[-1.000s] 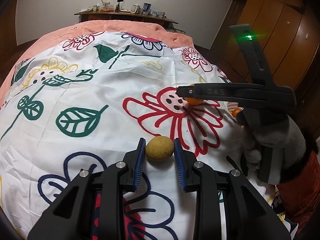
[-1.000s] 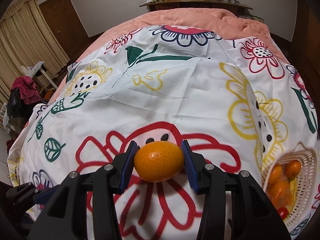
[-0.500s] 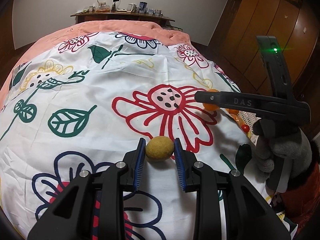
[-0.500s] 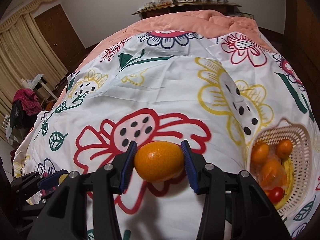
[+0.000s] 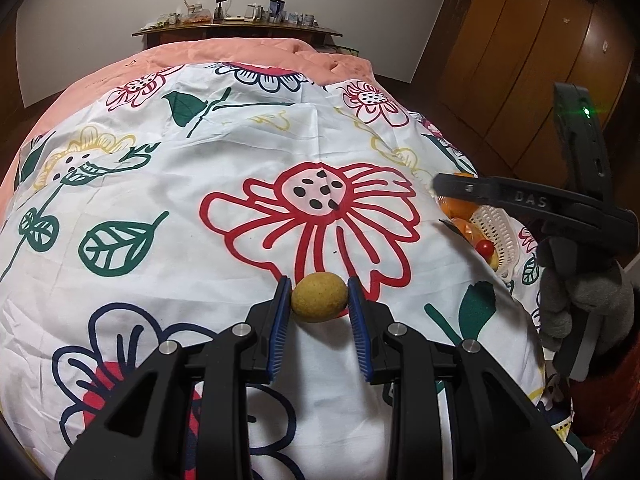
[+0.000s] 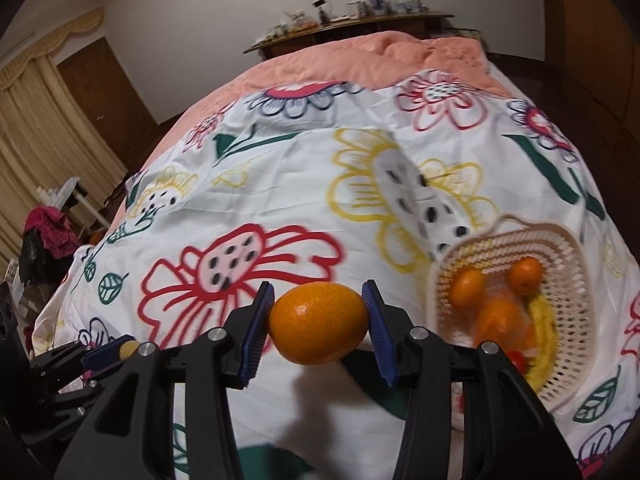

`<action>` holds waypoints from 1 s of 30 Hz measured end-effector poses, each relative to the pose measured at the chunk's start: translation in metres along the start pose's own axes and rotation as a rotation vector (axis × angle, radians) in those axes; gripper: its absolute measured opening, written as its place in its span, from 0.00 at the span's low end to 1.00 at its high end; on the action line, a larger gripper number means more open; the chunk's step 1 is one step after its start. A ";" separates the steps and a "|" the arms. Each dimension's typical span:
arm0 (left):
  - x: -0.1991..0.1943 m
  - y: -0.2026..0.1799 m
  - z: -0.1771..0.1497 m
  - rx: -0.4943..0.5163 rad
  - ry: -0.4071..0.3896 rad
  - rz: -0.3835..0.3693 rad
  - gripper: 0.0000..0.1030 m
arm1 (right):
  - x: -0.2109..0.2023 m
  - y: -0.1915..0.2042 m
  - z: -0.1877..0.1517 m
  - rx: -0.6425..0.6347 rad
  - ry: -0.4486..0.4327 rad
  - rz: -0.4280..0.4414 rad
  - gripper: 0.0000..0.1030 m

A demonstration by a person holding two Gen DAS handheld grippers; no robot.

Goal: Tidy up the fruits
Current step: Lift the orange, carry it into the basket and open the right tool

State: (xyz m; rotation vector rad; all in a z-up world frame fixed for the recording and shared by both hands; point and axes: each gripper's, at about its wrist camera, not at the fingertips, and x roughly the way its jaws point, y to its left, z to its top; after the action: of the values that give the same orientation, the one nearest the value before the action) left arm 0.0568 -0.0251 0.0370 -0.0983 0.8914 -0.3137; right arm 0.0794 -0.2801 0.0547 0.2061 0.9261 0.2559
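The flowered sheet (image 6: 280, 184) is being crossed from its red-flower middle toward its right edge, where the white lattice basket (image 6: 576, 320) is sitting; a second ago that basket was showing only at the far right of the right wrist view, and it is now being seen much nearer, just right of the carried fruit. The right gripper (image 6: 318, 322) is being kept closed on the orange (image 6: 318, 324), both blue pads pressed to its sides, with the fruit held clear above the sheet and not yet over the basket rim. Several orange fruits, something yellow and a small red one are already lying inside the basket. In the left wrist view the right gripper is being seen over the basket side of the sheet. The left gripper (image 5: 319, 300) is being held nearly unmoved near the front edge of the sheet, clamped on a small yellow-brown fruit (image 5: 319, 298). A drop into the basket is judged to be the step now being approached, with the yellow-brown fruit likely following.
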 end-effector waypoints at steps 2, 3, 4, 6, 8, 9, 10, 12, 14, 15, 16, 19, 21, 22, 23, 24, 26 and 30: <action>0.000 -0.002 0.000 0.003 0.001 0.000 0.28 | -0.007 -0.016 -0.001 0.030 -0.013 -0.021 0.45; 0.000 -0.003 0.001 0.005 0.002 0.000 0.28 | -0.010 -0.024 -0.001 0.043 -0.018 -0.031 0.45; 0.001 -0.004 0.001 0.007 0.002 0.000 0.28 | -0.013 -0.031 -0.002 0.056 -0.023 -0.040 0.45; 0.001 -0.006 0.002 0.013 0.003 -0.001 0.28 | -0.019 -0.048 -0.004 0.087 -0.032 -0.062 0.45; 0.001 -0.008 0.002 0.017 0.004 0.000 0.28 | -0.023 -0.062 -0.006 0.113 -0.037 -0.080 0.45; 0.001 -0.009 0.002 0.018 0.005 0.000 0.28 | -0.025 -0.071 -0.007 0.128 -0.039 -0.090 0.45; 0.001 -0.010 0.002 0.020 0.006 0.001 0.28 | -0.027 -0.078 -0.009 0.142 -0.041 -0.100 0.45; 0.002 -0.012 0.003 0.023 0.008 0.002 0.28 | -0.029 -0.091 -0.012 0.167 -0.043 -0.115 0.45; 0.002 -0.014 0.004 0.027 0.009 0.002 0.28 | -0.030 -0.104 -0.015 0.192 -0.041 -0.128 0.45; 0.002 -0.015 0.004 0.030 0.010 0.002 0.28 | -0.030 -0.107 -0.016 0.200 -0.040 -0.132 0.45; 0.003 -0.016 0.005 0.033 0.011 0.003 0.28 | -0.030 -0.112 -0.018 0.209 -0.038 -0.137 0.45; 0.003 -0.019 0.006 0.040 0.012 0.004 0.28 | -0.027 -0.125 -0.022 0.239 -0.027 -0.145 0.45; 0.003 -0.021 0.006 0.044 0.014 0.005 0.28 | -0.023 -0.133 -0.025 0.260 -0.019 -0.147 0.45; 0.003 -0.022 0.006 0.046 0.015 0.006 0.28 | -0.023 -0.135 -0.026 0.267 -0.016 -0.146 0.45; 0.004 -0.022 0.007 0.047 0.016 0.007 0.28 | -0.021 -0.138 -0.027 0.276 -0.013 -0.144 0.45; 0.004 -0.023 0.007 0.049 0.017 0.008 0.28 | -0.019 -0.141 -0.028 0.284 -0.010 -0.144 0.45; 0.005 -0.024 0.007 0.052 0.019 0.010 0.28 | -0.015 -0.145 -0.029 0.298 -0.008 -0.149 0.45; 0.006 -0.027 0.008 0.056 0.021 0.013 0.28 | -0.015 -0.153 -0.031 0.329 -0.016 -0.149 0.48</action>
State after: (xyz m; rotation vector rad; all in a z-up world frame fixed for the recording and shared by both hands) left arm 0.0605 -0.0525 0.0431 -0.0377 0.9035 -0.3282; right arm 0.0659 -0.4281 0.0043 0.4392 0.9596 -0.0379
